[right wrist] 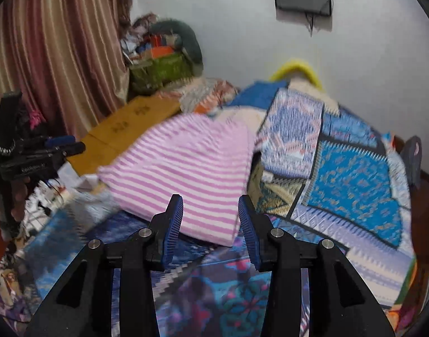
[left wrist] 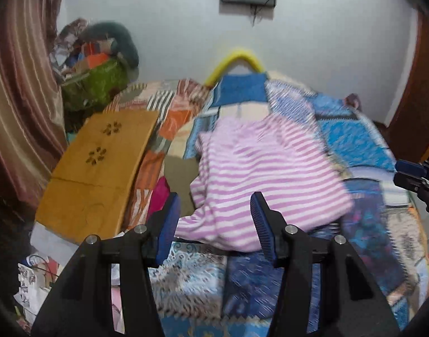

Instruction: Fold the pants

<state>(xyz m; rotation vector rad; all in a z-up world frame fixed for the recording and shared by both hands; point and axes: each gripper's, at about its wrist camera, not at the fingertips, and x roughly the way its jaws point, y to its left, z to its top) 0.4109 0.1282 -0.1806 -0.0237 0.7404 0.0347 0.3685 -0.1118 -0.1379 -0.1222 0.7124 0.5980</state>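
Here we see both tongs, left [left wrist: 214,219] and right [right wrist: 211,219], released and empty; motion blur obscures the striped pants [left wrist: 259,174] on the bed [left wrist: 363,140].

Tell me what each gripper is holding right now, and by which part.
Nothing is held. The left gripper and right gripper both stand open, fingers apart, over the near edge of the pink striped pants, which lie on the patchwork bedspread.

Both wrist views look forward, close over the bed (sharing the striped pants [left wrist: 259,179]).
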